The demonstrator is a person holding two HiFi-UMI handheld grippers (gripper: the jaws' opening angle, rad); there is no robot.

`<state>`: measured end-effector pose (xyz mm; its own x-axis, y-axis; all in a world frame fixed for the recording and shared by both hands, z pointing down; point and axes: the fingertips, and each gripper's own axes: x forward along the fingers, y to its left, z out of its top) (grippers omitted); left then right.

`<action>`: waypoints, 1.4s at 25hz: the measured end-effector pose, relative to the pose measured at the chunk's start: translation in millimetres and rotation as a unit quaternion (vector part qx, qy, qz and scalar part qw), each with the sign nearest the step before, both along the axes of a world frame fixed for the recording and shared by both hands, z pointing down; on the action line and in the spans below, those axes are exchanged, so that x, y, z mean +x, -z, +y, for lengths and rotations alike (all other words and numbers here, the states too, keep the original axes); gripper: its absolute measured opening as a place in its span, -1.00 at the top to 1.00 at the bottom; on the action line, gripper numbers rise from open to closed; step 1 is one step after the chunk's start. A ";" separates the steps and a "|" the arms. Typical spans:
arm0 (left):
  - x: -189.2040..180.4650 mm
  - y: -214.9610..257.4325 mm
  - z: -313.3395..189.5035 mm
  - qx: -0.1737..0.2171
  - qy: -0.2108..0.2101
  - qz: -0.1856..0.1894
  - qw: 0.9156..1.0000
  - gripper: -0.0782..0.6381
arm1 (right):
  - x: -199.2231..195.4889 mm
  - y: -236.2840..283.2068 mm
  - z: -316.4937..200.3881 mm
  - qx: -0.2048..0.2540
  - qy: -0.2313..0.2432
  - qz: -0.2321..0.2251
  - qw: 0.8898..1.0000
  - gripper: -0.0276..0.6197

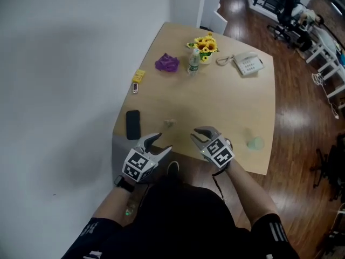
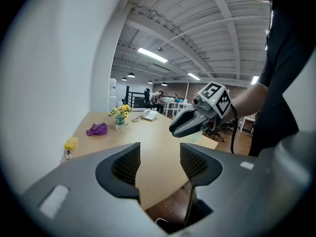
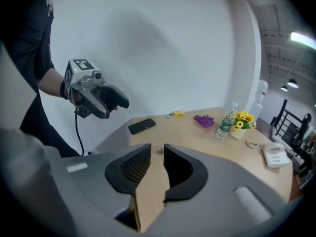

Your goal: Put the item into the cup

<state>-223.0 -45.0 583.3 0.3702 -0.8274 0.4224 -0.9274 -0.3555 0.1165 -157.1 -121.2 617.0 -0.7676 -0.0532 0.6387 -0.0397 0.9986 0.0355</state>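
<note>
The item (image 1: 170, 123) lies on the counter (image 1: 226, 101) just ahead of both tools, between them. The right hand-held gripper (image 1: 195, 135), spread and empty, points straight at it, and the cup (image 1: 255, 143) stands near its right. The left hand-held gripper (image 1: 161, 143) is likewise spread and empty.

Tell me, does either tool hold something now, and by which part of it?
Nothing is held: the left tool and the right tool both stand open and empty.

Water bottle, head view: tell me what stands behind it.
Behind the water bottle stands a bunch of yellow flowers in a pale pot. The blooms cover most of the pot from above.
</note>
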 end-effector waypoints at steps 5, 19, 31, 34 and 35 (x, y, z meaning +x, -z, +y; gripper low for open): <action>-28.6 -36.4 -14.5 -0.039 -0.017 -0.006 0.999 0.09 | -51.9 -63.5 -10.2 -0.004 0.022 0.070 0.997 0.60; -50.0 -69.7 -25.5 -0.088 -0.007 0.006 0.996 0.09 | -128.6 -163.9 -15.8 -0.001 0.088 0.164 0.982 0.58; -41.4 -65.1 -28.1 -0.093 -0.009 0.005 0.996 0.09 | -118.7 -136.9 -30.3 -0.013 0.047 0.132 0.990 0.89; -26.0 -55.4 -43.4 -0.081 -0.028 0.005 0.996 0.09 | -96.3 -101.3 -42.5 -0.016 0.017 0.096 0.995 0.89; -19.0 -51.8 -49.3 -0.076 -0.036 0.004 0.996 0.09 | -84.9 -89.7 -48.4 -0.018 0.002 0.084 0.996 0.89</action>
